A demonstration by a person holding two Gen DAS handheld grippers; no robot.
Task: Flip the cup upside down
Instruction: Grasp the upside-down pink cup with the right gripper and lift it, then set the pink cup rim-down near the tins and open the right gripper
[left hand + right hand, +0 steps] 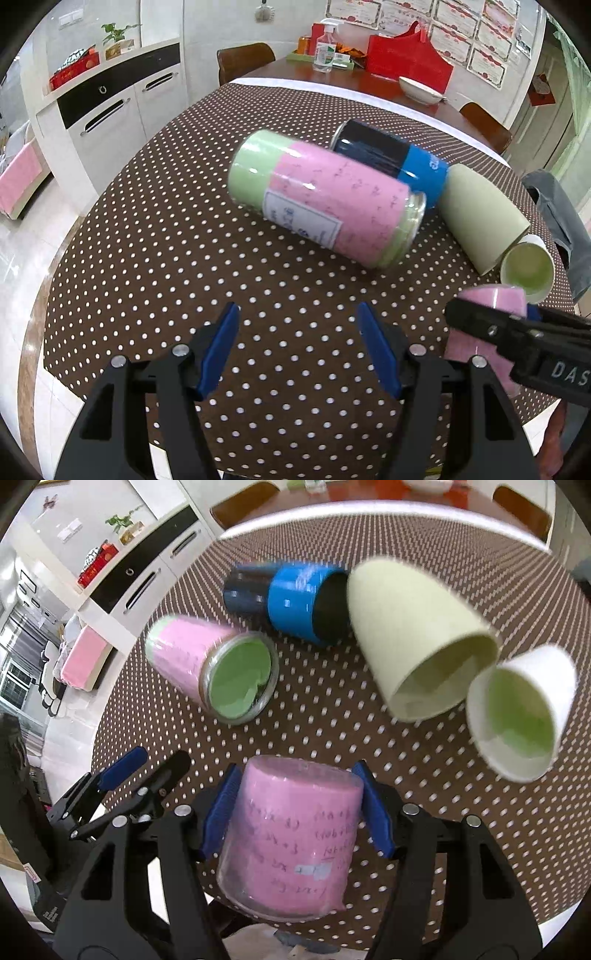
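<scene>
While right gripper (293, 808) clamps pink cup (291, 834), four cups (240, 672) lie beyond

The right claw (295, 805) clamps a pink cup (291, 838), its blue pads (221, 808) pressed on either side, closed base pointing away and the rim nearest the lens. Beyond it on the dotted desk (332, 723) four cups lie on their sides: a pink-and-green one (207, 664), a blue-and-black one (291, 598), a large pale green one (417, 635) and a small white one (524, 716) touching it. The left claw (147, 771) shows at lower left, its fingers apart.
</scene>
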